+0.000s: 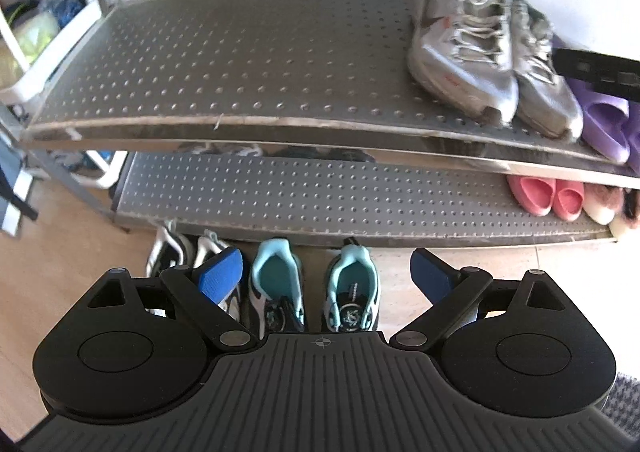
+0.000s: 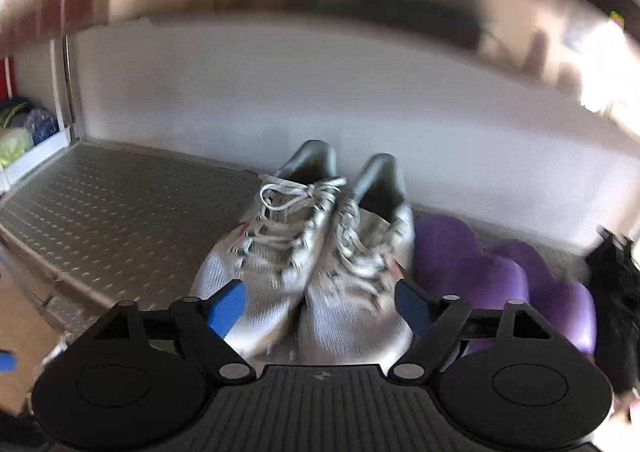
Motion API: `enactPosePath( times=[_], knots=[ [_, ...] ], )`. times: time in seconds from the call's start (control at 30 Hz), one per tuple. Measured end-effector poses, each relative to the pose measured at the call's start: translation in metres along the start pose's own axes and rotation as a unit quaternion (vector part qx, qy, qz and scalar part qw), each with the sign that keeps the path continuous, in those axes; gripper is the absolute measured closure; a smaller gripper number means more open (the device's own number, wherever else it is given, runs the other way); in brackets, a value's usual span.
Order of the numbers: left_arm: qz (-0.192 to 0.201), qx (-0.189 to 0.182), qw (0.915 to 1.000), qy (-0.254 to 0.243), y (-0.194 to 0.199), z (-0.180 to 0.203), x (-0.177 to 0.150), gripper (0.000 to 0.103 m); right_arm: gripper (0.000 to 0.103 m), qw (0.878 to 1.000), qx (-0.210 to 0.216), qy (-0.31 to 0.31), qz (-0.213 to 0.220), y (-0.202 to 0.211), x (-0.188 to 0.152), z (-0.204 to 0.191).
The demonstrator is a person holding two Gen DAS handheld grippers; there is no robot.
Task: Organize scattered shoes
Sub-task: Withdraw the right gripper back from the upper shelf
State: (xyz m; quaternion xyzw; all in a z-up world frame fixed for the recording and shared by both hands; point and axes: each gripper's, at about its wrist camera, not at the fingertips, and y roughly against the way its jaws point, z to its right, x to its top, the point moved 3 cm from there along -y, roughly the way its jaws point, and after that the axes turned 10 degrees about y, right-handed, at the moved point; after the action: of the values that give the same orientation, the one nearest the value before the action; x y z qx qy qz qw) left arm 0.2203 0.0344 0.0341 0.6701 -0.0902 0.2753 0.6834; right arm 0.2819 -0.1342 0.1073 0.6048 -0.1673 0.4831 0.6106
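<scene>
Grey sneaker pair [image 2: 316, 252] sits on the upper shelf [image 1: 224, 63], at its right end beside the purple slippers [image 2: 500, 276].

Right tool [image 2: 320, 308] spread wide, holding nothing, toes between its blue pads.

Left tool [image 1: 326, 276] wide, empty, over the teal-lined sneakers [image 1: 316, 284] on the floor by the rack's front edge.

Those look light, soft-topped; the stiffer heel collar seems the best grip.

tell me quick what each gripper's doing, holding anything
left gripper: open, empty, above the teal sneakers.
right gripper: open, empty, before the grey sneakers.
</scene>
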Motion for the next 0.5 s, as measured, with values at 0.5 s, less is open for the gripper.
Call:
enactPosePath(
  times=[0.5],
  knots=[
    [0.040, 0.042, 0.9979, 0.029, 0.102, -0.072, -0.091, 0.007, 0.009, 0.982, 0.034, -0.174, -0.061, 0.073, -0.074, 0.018]
  ],
)
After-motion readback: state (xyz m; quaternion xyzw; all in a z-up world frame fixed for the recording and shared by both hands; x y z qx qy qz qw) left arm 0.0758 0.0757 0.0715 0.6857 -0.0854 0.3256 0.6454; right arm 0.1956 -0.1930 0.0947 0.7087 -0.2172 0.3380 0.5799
